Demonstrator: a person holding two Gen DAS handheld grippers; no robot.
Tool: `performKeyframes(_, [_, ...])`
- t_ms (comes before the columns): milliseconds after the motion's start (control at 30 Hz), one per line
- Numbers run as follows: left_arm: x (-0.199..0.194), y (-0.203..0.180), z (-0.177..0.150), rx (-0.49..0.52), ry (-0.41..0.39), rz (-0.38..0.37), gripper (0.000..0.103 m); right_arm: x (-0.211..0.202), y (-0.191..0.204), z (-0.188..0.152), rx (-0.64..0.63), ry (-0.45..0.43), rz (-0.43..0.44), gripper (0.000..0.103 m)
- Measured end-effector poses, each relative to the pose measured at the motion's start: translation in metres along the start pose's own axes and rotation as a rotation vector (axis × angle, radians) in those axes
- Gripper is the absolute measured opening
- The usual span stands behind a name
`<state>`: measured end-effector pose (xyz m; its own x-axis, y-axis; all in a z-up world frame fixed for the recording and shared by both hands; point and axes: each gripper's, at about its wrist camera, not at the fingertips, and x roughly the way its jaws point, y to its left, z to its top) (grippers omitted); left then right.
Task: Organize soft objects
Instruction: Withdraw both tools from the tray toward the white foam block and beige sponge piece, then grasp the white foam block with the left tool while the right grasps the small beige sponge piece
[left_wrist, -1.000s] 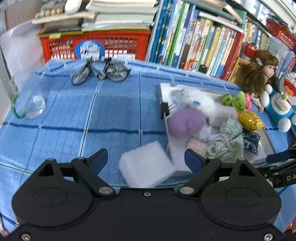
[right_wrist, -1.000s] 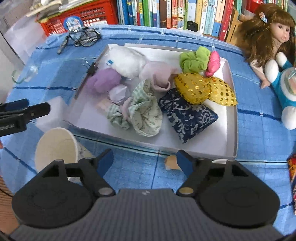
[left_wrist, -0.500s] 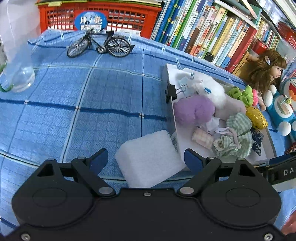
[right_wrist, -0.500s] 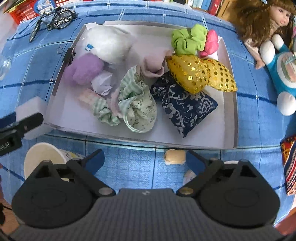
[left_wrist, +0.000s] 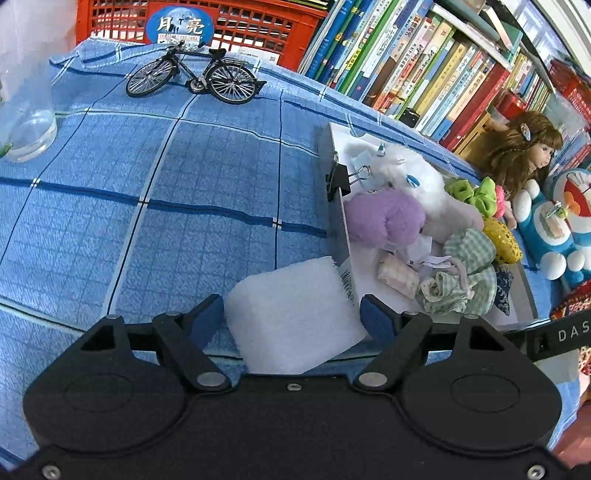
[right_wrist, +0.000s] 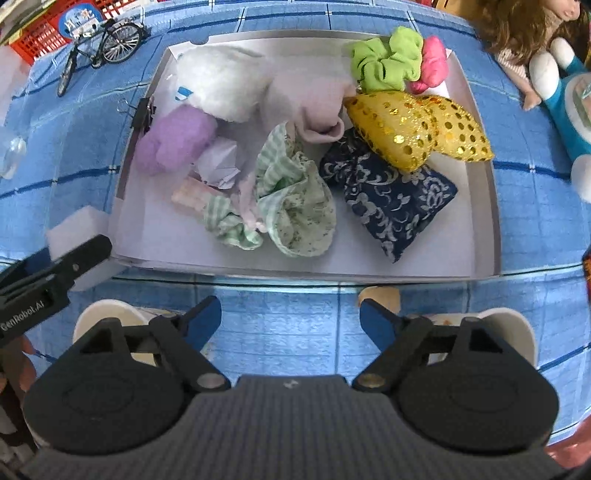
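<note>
Left gripper (left_wrist: 291, 314) jaws closing around white foam block (left_wrist: 295, 314), pads not yet pressing; block lies on blue cloth (left_wrist: 147, 184) against near-left corner of white tray (right_wrist: 480, 221). Right gripper (right_wrist: 290, 317) jaws closing on nothing, above cloth near tray. Only right view shows paper cups (right_wrist: 107, 314) near tray; only left view shows bookshelf (left_wrist: 424, 66) far side.

Left tongs (left_wrist: 291, 312): I have lowered them onto the white foam block (left_wrist: 295, 314), which now sits between the closing jaws, pads not yet pressing | Right tongs (right_wrist: 290, 314): I have tipped them steeper over the tray (right_wrist: 480, 221), jaws closing on nothing | Paper cups (right_wrist: 107, 314): now partly beneath right tongs.
</note>
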<state>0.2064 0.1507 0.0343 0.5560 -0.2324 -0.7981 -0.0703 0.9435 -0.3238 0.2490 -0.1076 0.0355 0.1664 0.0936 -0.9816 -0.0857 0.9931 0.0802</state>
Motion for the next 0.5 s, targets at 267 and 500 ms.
performKeyframes(267, [-0.006,0.008,-0.01,-0.011,-0.013,-0.036,0.076,-0.023,-0.007,-0.02,0.114,-0.179,0.024,0.078])
performKeyframes(500, [-0.014,0.019,-0.022,-0.028,-0.045,-0.06,0.073,-0.039,-0.016,-0.13,0.071,-0.725,0.054,0.073])
